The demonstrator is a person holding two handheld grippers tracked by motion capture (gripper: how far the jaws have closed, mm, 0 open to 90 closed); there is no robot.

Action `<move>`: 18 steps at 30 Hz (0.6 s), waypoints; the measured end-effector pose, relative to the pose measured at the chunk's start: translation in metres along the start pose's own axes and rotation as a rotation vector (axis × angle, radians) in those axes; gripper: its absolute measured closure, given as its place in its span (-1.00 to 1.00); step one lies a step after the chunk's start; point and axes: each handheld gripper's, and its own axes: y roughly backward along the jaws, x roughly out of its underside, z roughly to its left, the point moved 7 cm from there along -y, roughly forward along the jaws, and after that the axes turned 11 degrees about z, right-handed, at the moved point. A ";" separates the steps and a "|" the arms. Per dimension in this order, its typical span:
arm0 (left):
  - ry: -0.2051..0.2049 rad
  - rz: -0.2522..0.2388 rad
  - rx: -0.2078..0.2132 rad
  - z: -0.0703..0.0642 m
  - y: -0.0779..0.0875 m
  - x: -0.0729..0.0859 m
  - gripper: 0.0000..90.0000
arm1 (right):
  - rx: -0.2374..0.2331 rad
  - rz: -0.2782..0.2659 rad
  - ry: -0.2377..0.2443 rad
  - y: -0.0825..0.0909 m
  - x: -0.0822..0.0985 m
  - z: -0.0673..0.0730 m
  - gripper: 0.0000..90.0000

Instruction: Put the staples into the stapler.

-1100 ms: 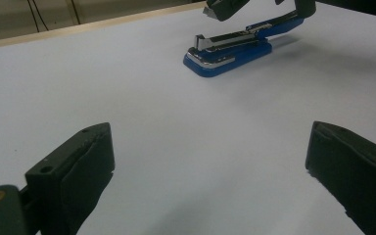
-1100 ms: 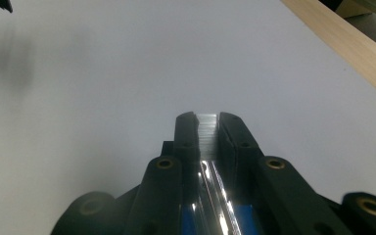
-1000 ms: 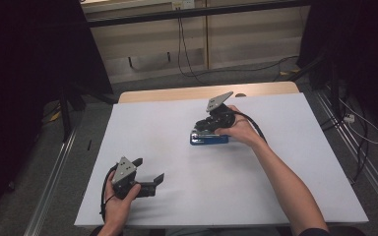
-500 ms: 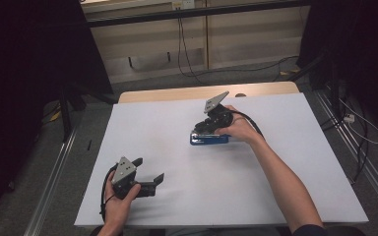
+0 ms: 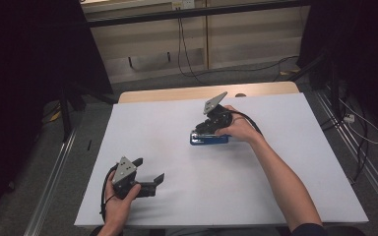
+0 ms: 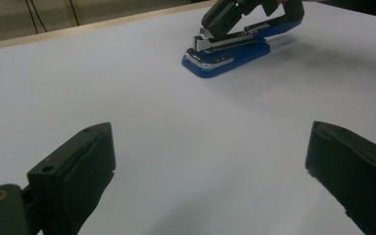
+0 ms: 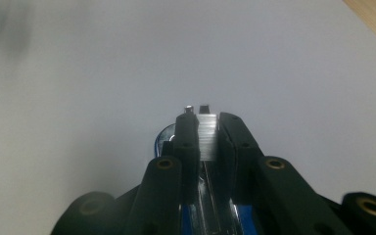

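Observation:
A blue stapler [image 5: 209,140] with a silver metal arm lies on the white table [image 5: 275,196], a little behind its middle. My right gripper [image 5: 202,130] comes at it from the right and is shut on the stapler's raised metal arm [image 7: 206,137], one pad on each side. In the left gripper view the stapler [image 6: 225,54] stands half open, with the right gripper [image 6: 230,14] clamped on its upper part. My left gripper [image 5: 150,169] rests near the front left of the table, open, with nothing between its fingers [image 6: 78,166].
A strip of bare wood [image 5: 177,93] runs along the table's far edge. Metal rails [image 5: 54,167] flank the table on both sides, and cables [image 5: 359,128] lie on the floor to the right. Dark curtains hang at both sides.

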 end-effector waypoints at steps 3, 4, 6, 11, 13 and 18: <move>-0.001 0.000 0.000 0.000 0.000 0.000 -0.90 | -0.006 -0.001 0.005 -0.001 -0.001 0.001 0.75; -0.001 0.000 0.000 0.000 0.000 0.000 -0.90 | -0.006 0.002 0.010 -0.001 -0.001 0.002 0.75; -0.002 0.000 0.000 0.000 0.000 0.000 -0.90 | -0.007 0.005 0.010 -0.001 0.000 0.002 0.75; -0.003 0.001 -0.001 0.000 0.000 0.000 -0.90 | -0.003 0.007 0.018 -0.001 -0.001 0.002 0.75; -0.003 0.001 0.000 0.000 0.000 0.000 -0.90 | -0.001 0.010 0.020 -0.001 -0.001 0.002 0.75; -0.005 0.002 0.001 -0.001 0.000 0.000 -0.90 | 0.000 0.027 0.027 -0.002 0.002 0.002 0.75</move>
